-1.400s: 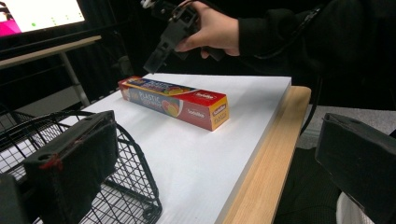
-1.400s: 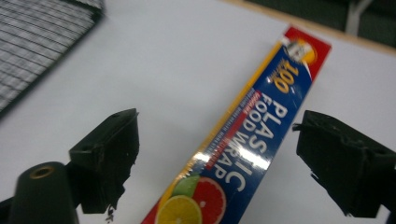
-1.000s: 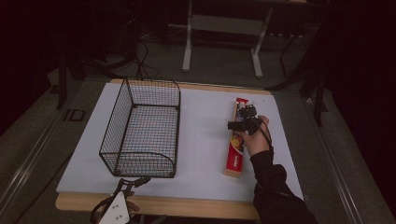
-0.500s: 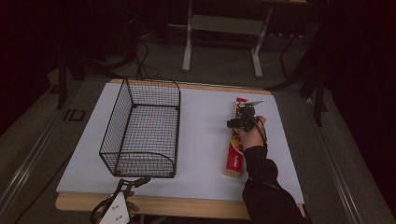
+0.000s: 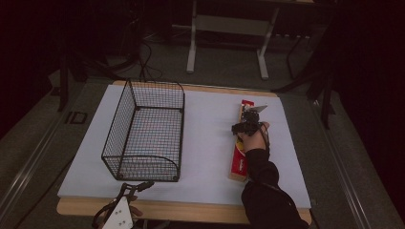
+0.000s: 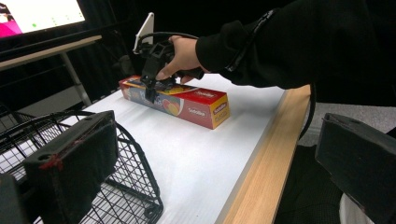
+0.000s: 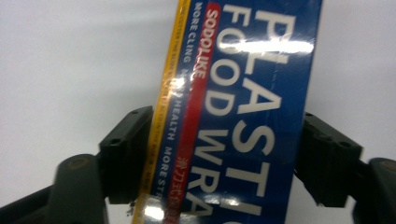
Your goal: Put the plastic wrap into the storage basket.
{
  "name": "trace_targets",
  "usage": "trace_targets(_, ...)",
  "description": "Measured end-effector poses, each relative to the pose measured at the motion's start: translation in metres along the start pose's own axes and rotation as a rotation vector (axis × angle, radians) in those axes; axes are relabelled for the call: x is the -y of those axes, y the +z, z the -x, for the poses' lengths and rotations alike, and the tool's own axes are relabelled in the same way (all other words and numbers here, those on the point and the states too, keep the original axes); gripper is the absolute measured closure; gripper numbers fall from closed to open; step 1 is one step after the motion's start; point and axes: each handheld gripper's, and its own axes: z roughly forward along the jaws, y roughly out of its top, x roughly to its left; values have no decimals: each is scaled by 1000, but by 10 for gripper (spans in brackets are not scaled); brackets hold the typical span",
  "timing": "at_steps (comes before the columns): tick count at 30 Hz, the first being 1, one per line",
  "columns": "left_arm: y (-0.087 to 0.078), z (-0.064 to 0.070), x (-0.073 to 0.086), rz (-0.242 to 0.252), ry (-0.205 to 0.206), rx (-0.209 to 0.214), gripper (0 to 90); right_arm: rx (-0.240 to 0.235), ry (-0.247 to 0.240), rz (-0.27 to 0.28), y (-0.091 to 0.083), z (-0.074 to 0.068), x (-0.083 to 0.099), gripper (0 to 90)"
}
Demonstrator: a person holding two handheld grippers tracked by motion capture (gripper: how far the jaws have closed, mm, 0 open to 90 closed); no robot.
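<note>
Right claw (image 7: 219, 158) straddling plastic wrap box (image 7: 243, 93) at worktop's (image 5: 210, 143) three o'clock, jaws touching both sides (probably for lifting); left claw (image 6: 201, 186) idle, spread.

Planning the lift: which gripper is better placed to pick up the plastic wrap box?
Right. The right gripper already straddles the long blue-and-red plastic wrap box, jaws at both its sides. The left gripper sits at the table's near edge by the black wire basket.

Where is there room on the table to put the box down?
Bare table lies between the basket and the box, and on the strip right of the box. It is crowded where the right claw straddles the box.
</note>
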Motion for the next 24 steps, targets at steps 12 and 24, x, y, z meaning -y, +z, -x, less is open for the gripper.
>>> trace_targets(12, 1, 0, 0, -8, 4, -2, 0, -12, 89, -127, 4, -1, -2, 332)
trace_targets(24, 0, 0, 0, -5, 6, -7, 0, 2, 91, -134, -4, -1, -5, 388)
